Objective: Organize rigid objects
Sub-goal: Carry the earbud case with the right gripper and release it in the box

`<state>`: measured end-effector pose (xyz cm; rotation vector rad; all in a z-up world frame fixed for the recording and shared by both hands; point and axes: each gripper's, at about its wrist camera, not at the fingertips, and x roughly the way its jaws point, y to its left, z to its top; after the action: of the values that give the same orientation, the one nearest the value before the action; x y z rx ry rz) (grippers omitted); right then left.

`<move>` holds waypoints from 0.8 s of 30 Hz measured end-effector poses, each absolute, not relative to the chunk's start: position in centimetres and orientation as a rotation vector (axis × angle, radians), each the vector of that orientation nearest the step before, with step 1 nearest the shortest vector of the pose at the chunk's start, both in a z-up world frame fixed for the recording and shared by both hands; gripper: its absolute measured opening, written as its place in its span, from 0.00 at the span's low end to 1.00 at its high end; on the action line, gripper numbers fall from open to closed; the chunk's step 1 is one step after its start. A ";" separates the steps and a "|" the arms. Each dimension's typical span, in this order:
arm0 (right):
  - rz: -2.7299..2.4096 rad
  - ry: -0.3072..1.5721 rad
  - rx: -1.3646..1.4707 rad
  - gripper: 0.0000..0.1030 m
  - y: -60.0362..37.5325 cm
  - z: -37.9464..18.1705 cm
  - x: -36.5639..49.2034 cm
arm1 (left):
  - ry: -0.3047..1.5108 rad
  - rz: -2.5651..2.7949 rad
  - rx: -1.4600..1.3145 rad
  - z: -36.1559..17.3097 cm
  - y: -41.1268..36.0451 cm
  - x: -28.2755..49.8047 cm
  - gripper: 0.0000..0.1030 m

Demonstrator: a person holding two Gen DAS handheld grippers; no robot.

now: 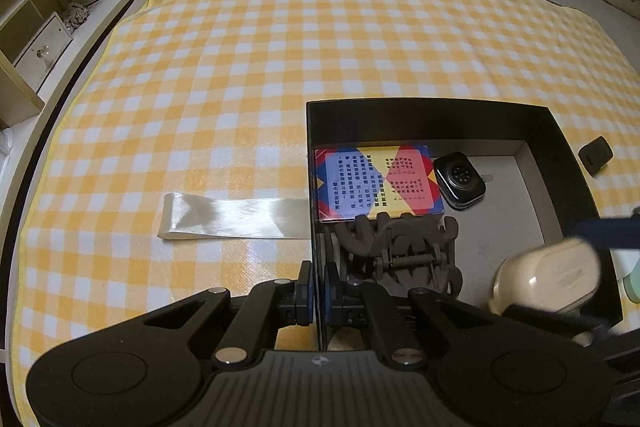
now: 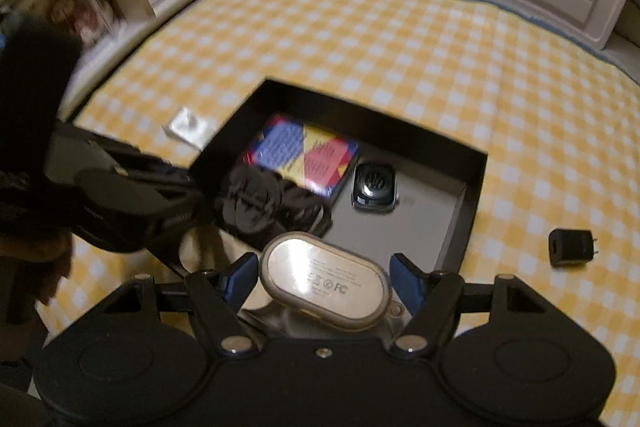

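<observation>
- The left wall of the shallow black cardboard box with a grey floor [image 1: 560, 147] is pinched by the left claw [image 1: 318, 291], one blue-padded finger on each side of it; the box is judged to be steadied this way while it is filled.
- A beige, rounded, glossy plastic case [image 2: 325, 281] is seen between the blue pads of the right claw [image 2: 325, 279], above the box's near edge. The pads appear spread a little wider than the case, so whether it is gripped or just let go cannot be told.
- "FC" and small compliance marks can be read on the case; the finer print is too small.
- Inside the box, a blue, red and yellow printed card box [image 1: 376, 183] is laid flat at the left wall, covered in Chinese text that cannot be made out.
- A black smartwatch body, sensor side up [image 1: 460, 185], lies just beside it; a dark grey plastic hair claw clip with a spring [image 1: 400, 251] sits nearer.
- A small black plug adapter [image 2: 570, 247] is left outside on the yellow-and-white checked cloth [image 1: 240, 87], probably next.
- A pale satin ribbon [image 1: 232, 217] trails from the box's left side.
</observation>
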<state>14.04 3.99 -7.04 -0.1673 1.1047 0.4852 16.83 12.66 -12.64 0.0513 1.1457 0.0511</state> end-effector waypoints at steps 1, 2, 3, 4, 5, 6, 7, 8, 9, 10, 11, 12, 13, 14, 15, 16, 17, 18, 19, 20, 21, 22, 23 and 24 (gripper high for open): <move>0.472 1.118 -0.176 0.71 4.2 -7.4 14.1 | 1.145 0.052 0.051 -12.5 12.4 16.7 0.05; 0.457 1.132 -0.183 0.71 4.4 -7.7 14.1 | 1.145 0.051 0.052 -12.6 12.6 16.7 0.05; 0.442 1.148 -0.191 0.71 4.5 -8.2 14.2 | 1.145 0.050 0.053 -12.5 12.5 16.6 0.05; 0.434 1.160 -0.198 0.71 4.6 -8.5 14.3 | 1.145 0.051 0.053 -12.5 12.1 16.6 0.05; 0.428 1.169 -0.207 0.71 4.6 -8.9 14.3 | 1.145 0.051 0.052 -12.5 12.3 16.6 0.05; 0.420 1.178 -0.215 0.71 4.7 -9.2 14.3 | 1.145 0.051 0.052 -12.5 12.3 16.6 0.05; 0.412 1.186 -0.221 0.71 4.6 -9.5 14.3 | 1.145 0.052 0.052 -12.5 12.2 16.7 0.05; 0.407 1.195 -0.213 0.71 4.5 -9.7 14.3 | 1.145 0.052 0.052 -12.5 12.2 16.7 0.05; 0.409 1.206 -0.193 0.71 4.4 -9.8 14.5 | 1.146 0.051 0.051 -12.5 12.2 16.7 0.05; 0.404 1.218 -0.178 0.71 4.3 -9.8 14.7 | 1.146 0.052 0.051 -12.5 12.3 16.7 0.05; 0.398 1.228 -0.168 0.71 4.2 -9.9 14.8 | 1.145 0.052 0.054 -12.5 12.3 16.7 0.05; 0.396 1.234 -0.159 0.71 4.1 -10.0 14.9 | 1.144 0.052 0.055 -12.5 12.4 16.7 0.05; 0.397 1.237 -0.154 0.71 4.1 -10.0 14.8 | 1.144 0.052 0.053 -12.5 12.2 16.6 0.05; 0.395 1.244 -0.150 0.71 4.1 -10.1 14.9 | 1.145 0.054 0.055 -12.5 12.2 16.6 0.05; 0.392 1.250 -0.147 0.71 4.1 -10.1 14.9 | 1.144 0.052 0.057 -12.5 12.2 16.7 0.05; 0.391 1.254 -0.147 0.71 4.2 -10.1 14.9 | 1.144 0.052 0.057 -12.5 12.2 16.7 0.05; 0.388 1.258 -0.146 0.71 4.1 -10.1 14.9 | 1.144 0.052 0.056 -12.4 12.3 16.7 0.05; 0.387 1.259 -0.144 0.71 4.1 -10.1 15.0 | 1.145 0.051 0.054 -12.5 12.2 16.7 0.05; 0.387 1.260 -0.145 0.71 4.2 -10.1 15.0 | 1.145 0.050 0.053 -12.5 12.2 16.7 0.05; 0.387 1.261 -0.143 0.71 4.2 -10.1 15.0 | 1.145 0.051 0.054 -12.5 12.2 16.7 0.05; 0.386 1.263 -0.136 0.74 4.1 -10.1 15.0 | 1.145 0.052 0.055 -12.5 12.2 16.8 0.05; 0.383 1.261 -0.131 0.78 4.1 -10.0 15.0 | 1.146 0.053 0.057 -12.5 12.2 16.7 0.05; 0.380 1.261 -0.127 0.78 4.1 -9.9 15.0 | 1.146 0.053 0.059 -12.4 12.3 16.7 0.05; 0.381 1.263 -0.120 0.79 4.1 -9.9 15.0 | 1.147 0.054 0.060 -12.4 12.2 16.7 0.05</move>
<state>14.95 4.12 -9.87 -0.1199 1.2627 0.3814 16.65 12.19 -12.41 0.0603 1.1465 0.0538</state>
